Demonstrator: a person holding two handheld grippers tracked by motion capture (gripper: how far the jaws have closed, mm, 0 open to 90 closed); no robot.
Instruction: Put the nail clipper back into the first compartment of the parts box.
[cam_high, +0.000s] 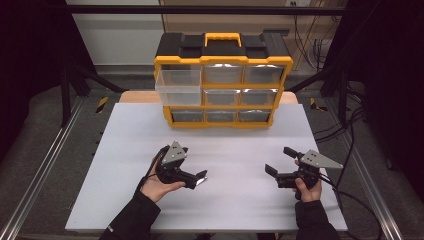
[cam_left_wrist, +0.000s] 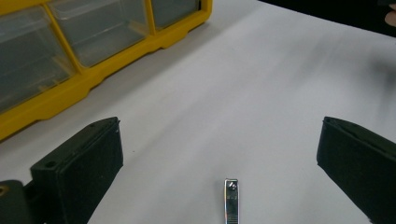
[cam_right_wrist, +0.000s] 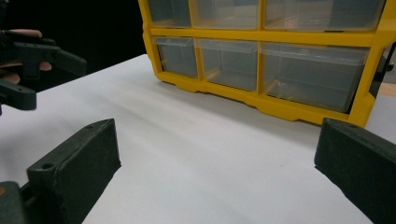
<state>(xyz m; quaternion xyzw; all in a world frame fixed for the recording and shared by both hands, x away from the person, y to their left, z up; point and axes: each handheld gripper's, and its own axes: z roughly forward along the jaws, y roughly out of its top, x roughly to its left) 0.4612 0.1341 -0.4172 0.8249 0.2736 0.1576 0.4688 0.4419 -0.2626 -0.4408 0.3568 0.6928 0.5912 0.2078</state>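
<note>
A small silver nail clipper (cam_left_wrist: 230, 200) lies flat on the white table between the wide-apart jaws of my left gripper (cam_left_wrist: 222, 135); nothing grips it. From above, the clipper (cam_high: 201, 178) glints just by the near jaw of the left gripper (cam_high: 192, 165), which a hand holds at the table's front left. My right gripper (cam_high: 280, 161) is held at the front right, open and with nothing between its jaws (cam_right_wrist: 219, 135). Its camera looks toward the yellow organizer (cam_right_wrist: 261, 37) and catches the left gripper (cam_right_wrist: 60, 83) at the far left.
A yellow and black drawer organizer (cam_high: 223, 60) stands at the table's far middle, with clear plastic drawers. Its top-left drawer (cam_high: 178, 86) is pulled out toward me. The white table top (cam_high: 235, 140) lies bare between the organizer and the grippers. Cables (cam_high: 350, 195) trail off the right edge.
</note>
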